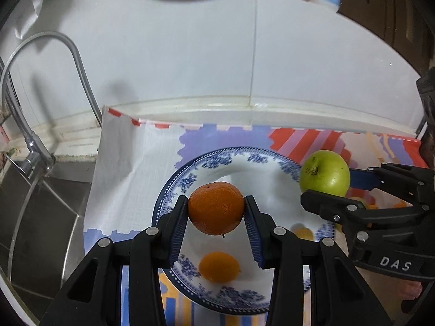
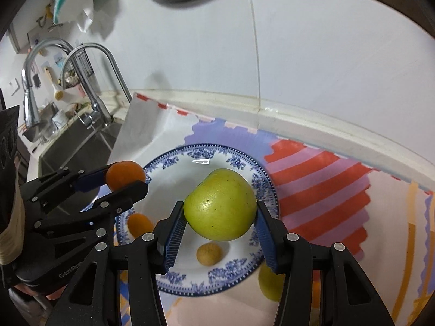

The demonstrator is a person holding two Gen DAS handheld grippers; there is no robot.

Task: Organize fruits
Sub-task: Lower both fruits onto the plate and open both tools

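Left gripper (image 1: 216, 208) clamping an orange (image 1: 216, 208), right gripper (image 2: 220, 220) gripping a green apple (image 2: 220, 204), both above a blue-patterned plate (image 1: 217, 157).

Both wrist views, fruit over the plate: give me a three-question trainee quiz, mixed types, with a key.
1. True or false: the left gripper holds the green apple.
2. The orange hangs above which object? A) sink B) blue-patterned plate C) faucet
3. Fill in: the right gripper is shut on the ____.

Key: 1 false; 2 B; 3 green apple.
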